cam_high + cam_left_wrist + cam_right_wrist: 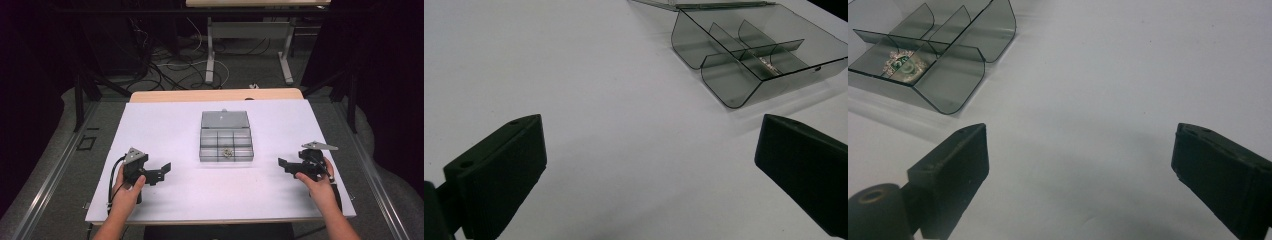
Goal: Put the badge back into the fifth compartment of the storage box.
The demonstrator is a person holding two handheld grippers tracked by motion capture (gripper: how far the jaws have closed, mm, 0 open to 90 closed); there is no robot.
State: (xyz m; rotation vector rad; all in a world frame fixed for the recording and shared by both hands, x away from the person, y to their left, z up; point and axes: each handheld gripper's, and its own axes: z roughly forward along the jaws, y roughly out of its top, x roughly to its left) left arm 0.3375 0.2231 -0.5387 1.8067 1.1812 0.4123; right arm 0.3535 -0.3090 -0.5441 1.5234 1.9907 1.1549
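While both the left gripper (161,172) and right gripper (286,165) rest wide-jawed and empty near the table's front corners, the open compartment box (226,141) sits mid-table between them, roughly equidistant, long axis running left-right.

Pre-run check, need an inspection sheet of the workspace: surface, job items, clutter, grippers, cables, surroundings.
Surface: white sheet over a wooden table, bare around the box.
Job's things: clear compartment box, lid open and laid back; small metallic item in a front compartment.
Clutter: nothing seen.
Grippers: left gripper and right gripper open, both hand-held either side of the box, holding nothing.
Cables: black cable trails from the left gripper.
Surroundings: floor cables, another table's legs behind.
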